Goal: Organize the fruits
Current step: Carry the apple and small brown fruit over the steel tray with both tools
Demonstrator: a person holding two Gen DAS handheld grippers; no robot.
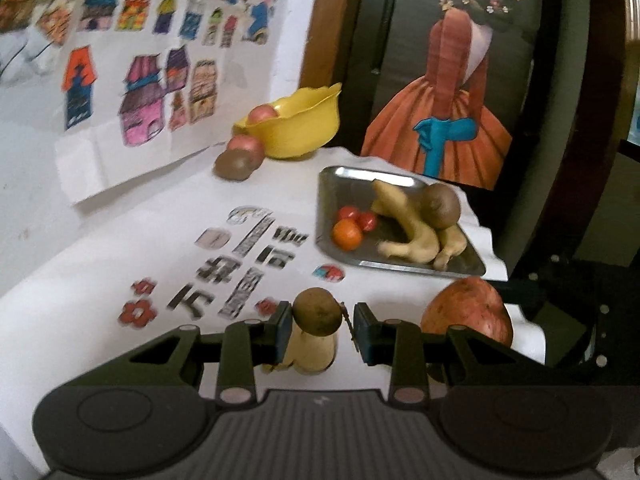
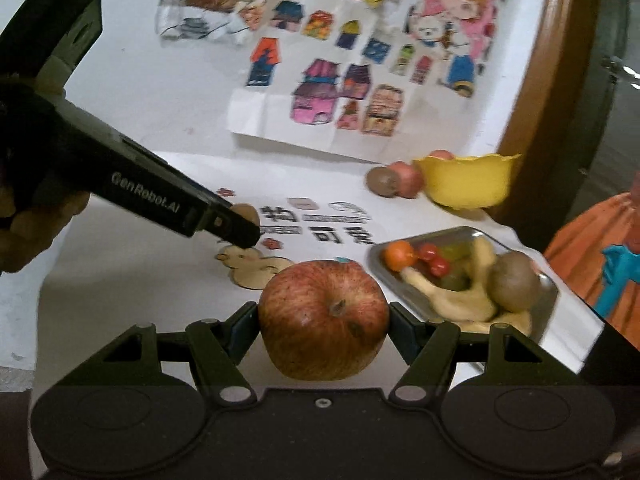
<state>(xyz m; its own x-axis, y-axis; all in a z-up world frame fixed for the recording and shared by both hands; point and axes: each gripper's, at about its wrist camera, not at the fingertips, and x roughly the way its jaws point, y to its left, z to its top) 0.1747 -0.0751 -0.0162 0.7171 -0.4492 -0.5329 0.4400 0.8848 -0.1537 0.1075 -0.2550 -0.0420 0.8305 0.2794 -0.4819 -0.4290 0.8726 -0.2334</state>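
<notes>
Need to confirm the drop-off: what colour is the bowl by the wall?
Yellow. The scallop-rimmed bowl already holds an apple; clearest in the left wrist view.

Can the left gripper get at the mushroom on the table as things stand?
Probably yes: the left gripper is open, its fingers either side of the mushroom, nothing between; one pad seems to touch the cap.

The left gripper (image 2: 240, 236), seen from the right wrist view, carries white lettering along its black body reading "GenRobot.AI". On the white table (image 1: 100, 280) lie cut-out Chinese characters (image 1: 240, 268), black and patterned; one nearest looks like "万" and one farther right like "可", but the rest are too blurred to read. The drawings on the wall show no legible words.
</notes>
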